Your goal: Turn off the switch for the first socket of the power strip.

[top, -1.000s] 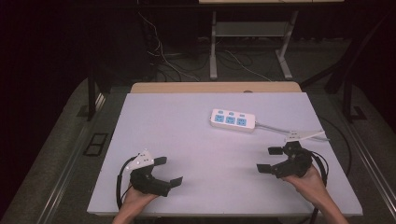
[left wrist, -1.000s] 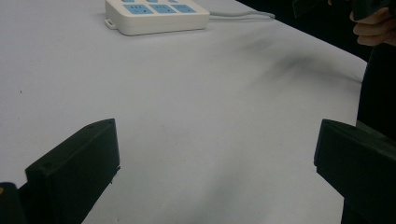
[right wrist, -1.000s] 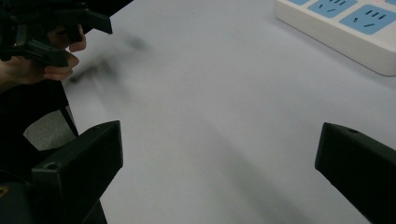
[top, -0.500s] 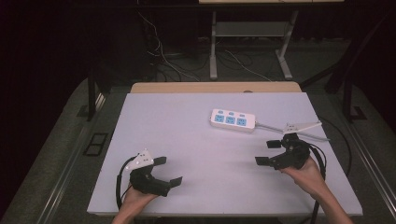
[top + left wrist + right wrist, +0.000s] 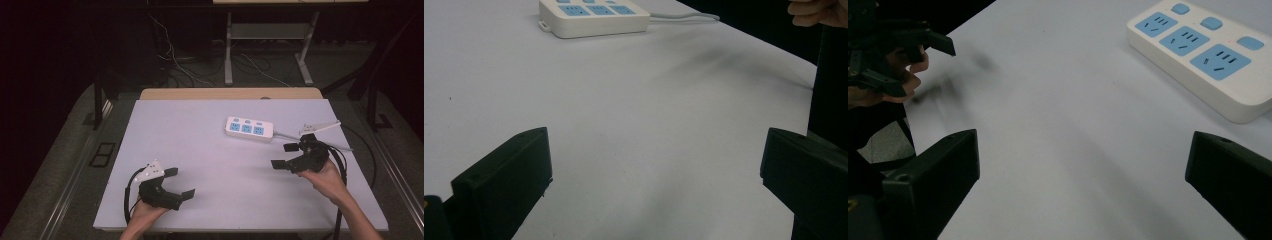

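A white power strip (image 5: pixel 249 129) with three blue sockets lies at the table's middle right, its grey cord running off to the right. It lies at the top of the left gripper view (image 5: pixel 593 15) and at the upper right of the right gripper view (image 5: pixel 1205 60). My left gripper (image 5: pixel 179 183) rests open near the front left edge, nothing between its jaws. My right gripper (image 5: pixel 285 156) hovers open a short way right of and nearer than the strip, jaws empty. The left gripper (image 5: pixel 923 45) also appears far off in the right gripper view.
The white tabletop (image 5: pixel 200 145) has a wooden strip along its far edge (image 5: pixel 230 93). Behind it stand desk legs (image 5: pixel 228 50) and loose cables (image 5: pixel 170 55) on a dark floor. A black cable (image 5: pixel 367 165) loops past the right edge.
My right gripper has moved up and slightly left, closer to the power strip. The left gripper has stayed put.
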Demonstrator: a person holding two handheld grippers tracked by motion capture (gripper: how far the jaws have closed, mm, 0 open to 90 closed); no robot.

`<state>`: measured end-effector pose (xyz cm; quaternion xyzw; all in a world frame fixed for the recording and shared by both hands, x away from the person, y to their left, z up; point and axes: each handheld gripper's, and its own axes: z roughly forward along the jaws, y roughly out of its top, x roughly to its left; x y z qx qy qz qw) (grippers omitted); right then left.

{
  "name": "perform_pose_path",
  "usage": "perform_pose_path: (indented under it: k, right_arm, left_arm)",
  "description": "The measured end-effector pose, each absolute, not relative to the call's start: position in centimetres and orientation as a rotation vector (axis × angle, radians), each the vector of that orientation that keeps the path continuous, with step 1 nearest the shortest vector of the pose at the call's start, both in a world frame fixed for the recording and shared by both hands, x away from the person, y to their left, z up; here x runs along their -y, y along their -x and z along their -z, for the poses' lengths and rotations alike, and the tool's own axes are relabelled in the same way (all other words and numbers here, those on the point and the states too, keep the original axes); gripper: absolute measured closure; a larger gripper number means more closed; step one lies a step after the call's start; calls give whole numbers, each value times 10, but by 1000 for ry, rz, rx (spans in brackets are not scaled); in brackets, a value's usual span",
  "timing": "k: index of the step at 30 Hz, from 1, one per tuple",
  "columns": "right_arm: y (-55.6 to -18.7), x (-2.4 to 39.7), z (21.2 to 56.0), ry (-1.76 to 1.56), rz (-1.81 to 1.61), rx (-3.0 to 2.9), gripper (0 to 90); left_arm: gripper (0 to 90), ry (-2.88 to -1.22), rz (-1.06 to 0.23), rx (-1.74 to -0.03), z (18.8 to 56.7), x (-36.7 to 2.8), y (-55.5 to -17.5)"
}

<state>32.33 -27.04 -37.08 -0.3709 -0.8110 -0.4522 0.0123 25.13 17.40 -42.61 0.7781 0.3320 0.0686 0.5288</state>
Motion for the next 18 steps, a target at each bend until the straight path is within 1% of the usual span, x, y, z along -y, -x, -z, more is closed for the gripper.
perform_pose_path:
  k: [18]
  right_arm:
    - [-350, 261, 360, 1159, 1382, 2546, 7]
  left_arm:
    - [0, -1855, -163, -794, 426, -175, -252]
